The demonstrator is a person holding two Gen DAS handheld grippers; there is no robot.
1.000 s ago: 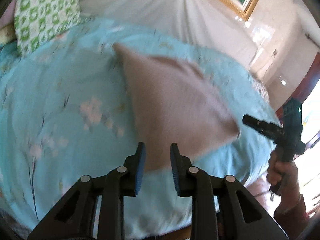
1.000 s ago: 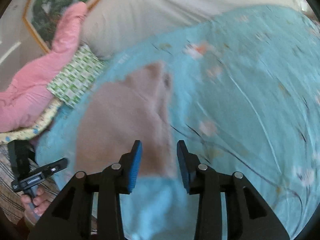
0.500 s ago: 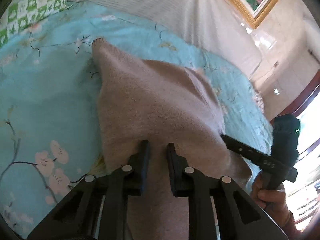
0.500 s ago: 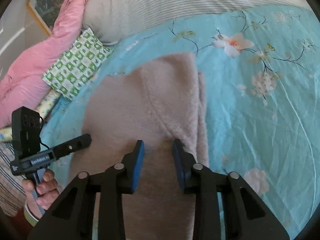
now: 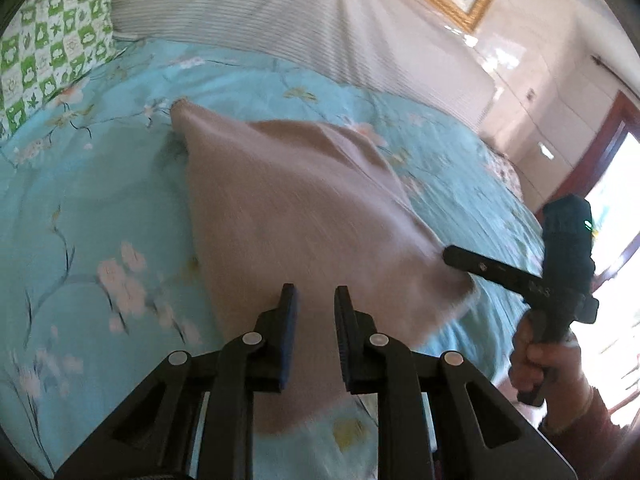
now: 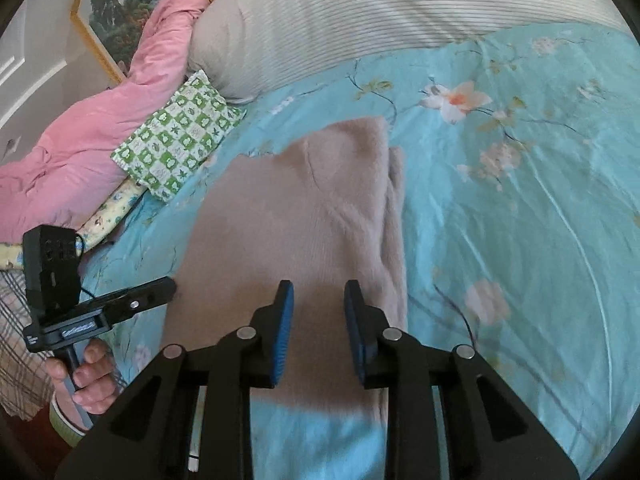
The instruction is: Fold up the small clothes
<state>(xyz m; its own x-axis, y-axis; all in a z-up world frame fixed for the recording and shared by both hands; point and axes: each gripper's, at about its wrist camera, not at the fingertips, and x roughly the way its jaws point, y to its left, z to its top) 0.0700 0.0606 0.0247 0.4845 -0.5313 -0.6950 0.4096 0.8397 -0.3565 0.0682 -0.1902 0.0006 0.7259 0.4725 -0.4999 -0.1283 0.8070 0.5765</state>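
A beige knit garment (image 5: pixel 296 208) lies spread on the teal floral bedspread (image 5: pixel 100 208), its near hem raised toward me. My left gripper (image 5: pixel 314 292) is shut on the hem's left corner, and the knit fills the narrow gap between its pads. My right gripper (image 6: pixel 318 286) is shut on the hem toward the garment's (image 6: pixel 288 232) right side. In the left wrist view the right gripper (image 5: pixel 450 256) meets the garment's right corner. The right wrist view has the left gripper (image 6: pixel 170 282) at the garment's left edge. A hand holds each tool.
A green checked pillow (image 6: pixel 180 136) and a pink quilt (image 6: pixel 80 140) lie at the head of the bed, left of the garment. A striped white bolster (image 6: pixel 380 20) runs along the back. Teal bedspread (image 6: pixel 520 220) stretches to the right.
Both grippers drew back toward the near hem after reaching over the garment. Their jaws are narrower than a second ago. The near hem shows again below the fingers.
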